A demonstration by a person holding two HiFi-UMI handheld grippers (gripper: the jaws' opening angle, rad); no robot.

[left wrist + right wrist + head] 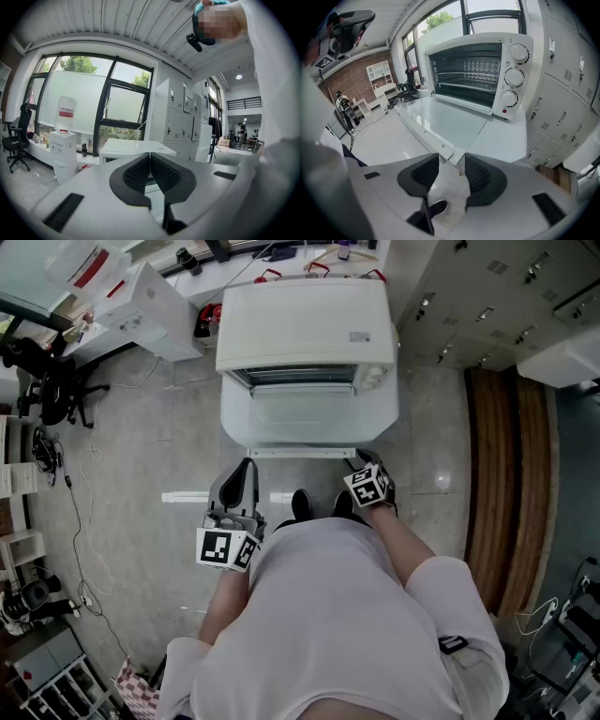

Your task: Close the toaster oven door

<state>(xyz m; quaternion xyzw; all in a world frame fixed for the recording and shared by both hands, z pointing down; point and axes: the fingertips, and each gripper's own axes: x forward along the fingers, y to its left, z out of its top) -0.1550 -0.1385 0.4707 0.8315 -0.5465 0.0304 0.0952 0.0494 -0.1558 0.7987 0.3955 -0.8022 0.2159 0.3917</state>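
The white toaster oven (pixel 305 324) stands on a white table (pixel 232 423) in front of me. Its glass door (pixel 305 418) hangs open and lies flat toward me, with the handle bar (pixel 302 453) at the near edge. The right gripper view shows the oven (pixel 478 70), its wire racks and three knobs. My right gripper (pixel 452 156) is open, with the front right corner of the door (pixel 445 119) just at its jaw tips and the pads not pressing on it. My left gripper (pixel 150 155) is held back at the left, level, shut on nothing.
Grey lockers (pixel 487 296) line the right side, with a wooden strip (pixel 511 493) on the floor beside them. A water dispenser (pixel 141 301) and an office chair (pixel 52 381) stand at the left. My shoes (pixel 302 504) are just below the table's edge.
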